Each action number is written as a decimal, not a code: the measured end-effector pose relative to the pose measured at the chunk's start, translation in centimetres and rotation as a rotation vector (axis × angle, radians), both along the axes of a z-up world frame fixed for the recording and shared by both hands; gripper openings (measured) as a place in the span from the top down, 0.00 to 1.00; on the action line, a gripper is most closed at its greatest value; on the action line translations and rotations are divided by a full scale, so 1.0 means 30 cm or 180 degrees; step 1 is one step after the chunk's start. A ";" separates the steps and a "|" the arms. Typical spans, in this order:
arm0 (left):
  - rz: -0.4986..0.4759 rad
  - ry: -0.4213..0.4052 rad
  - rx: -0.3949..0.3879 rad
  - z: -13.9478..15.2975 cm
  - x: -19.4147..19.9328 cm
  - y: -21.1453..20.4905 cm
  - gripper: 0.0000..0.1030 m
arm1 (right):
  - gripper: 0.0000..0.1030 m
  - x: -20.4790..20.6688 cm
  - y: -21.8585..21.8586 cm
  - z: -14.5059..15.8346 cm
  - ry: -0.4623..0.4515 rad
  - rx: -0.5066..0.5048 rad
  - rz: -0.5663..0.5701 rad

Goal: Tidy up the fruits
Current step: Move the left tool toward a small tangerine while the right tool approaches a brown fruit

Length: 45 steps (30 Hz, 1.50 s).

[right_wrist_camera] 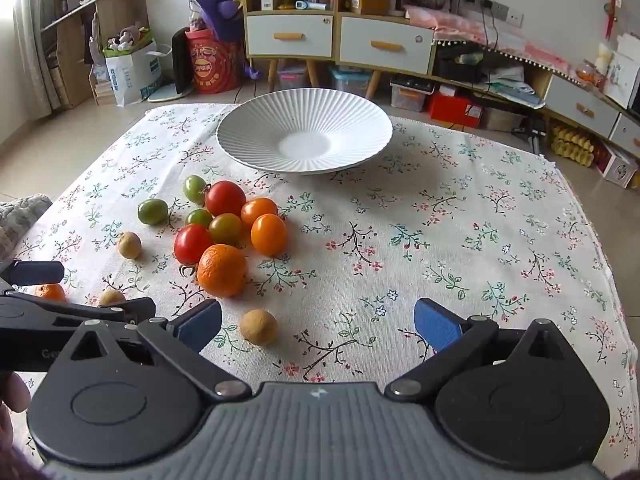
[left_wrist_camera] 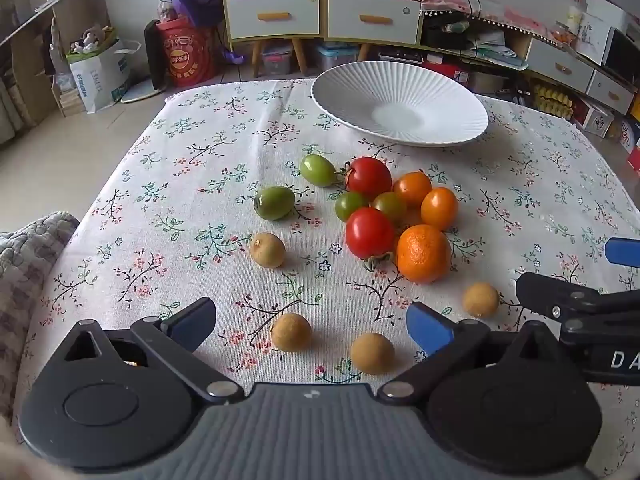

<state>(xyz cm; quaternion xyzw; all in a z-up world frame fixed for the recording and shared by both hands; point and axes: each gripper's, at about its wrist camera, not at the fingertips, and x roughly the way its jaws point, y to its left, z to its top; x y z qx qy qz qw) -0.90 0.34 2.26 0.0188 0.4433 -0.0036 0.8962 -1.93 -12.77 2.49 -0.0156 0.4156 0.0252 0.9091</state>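
Observation:
A white ribbed plate (left_wrist_camera: 436, 92) (right_wrist_camera: 256, 136) stands empty at the far side of the floral tablecloth. A cluster of fruit lies in front of it: red tomatoes (left_wrist_camera: 369, 233) (right_wrist_camera: 193, 242), green tomatoes (left_wrist_camera: 274, 202) (right_wrist_camera: 153, 211), orange tomatoes (left_wrist_camera: 439, 208) (right_wrist_camera: 269, 234) and a mandarin (left_wrist_camera: 423, 253) (right_wrist_camera: 221, 269). Several tan longans (left_wrist_camera: 291, 332) (right_wrist_camera: 258, 326) lie nearer. My left gripper (left_wrist_camera: 311, 322) is open, with two longans between its fingers. My right gripper (right_wrist_camera: 318, 324) is open and empty, one longan just inside its left finger.
Each gripper shows at the edge of the other's view: the right one (left_wrist_camera: 580, 312), the left one (right_wrist_camera: 76, 312). A small orange fruit (right_wrist_camera: 50, 292) lies behind the left gripper. A padded seat (left_wrist_camera: 24, 248) adjoins the table's left. Cabinets (right_wrist_camera: 336, 40) stand beyond.

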 end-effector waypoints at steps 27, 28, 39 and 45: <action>0.0015 0.0006 0.0033 -0.001 -0.002 0.002 0.07 | 0.00 0.007 -0.003 0.003 -0.0003 -0.0002 -0.0013; 0.0014 0.0005 0.0033 -0.001 -0.002 0.002 0.07 | 0.00 0.007 -0.002 0.003 -0.0007 -0.0003 -0.0013; 0.0021 0.0011 0.0035 0.001 -0.003 0.004 0.07 | 0.00 0.008 -0.005 0.005 -0.0008 -0.0004 -0.0014; 0.0014 0.0009 0.0041 0.004 -0.009 0.009 0.07 | 0.00 0.011 0.002 0.005 0.0001 -0.0002 -0.0015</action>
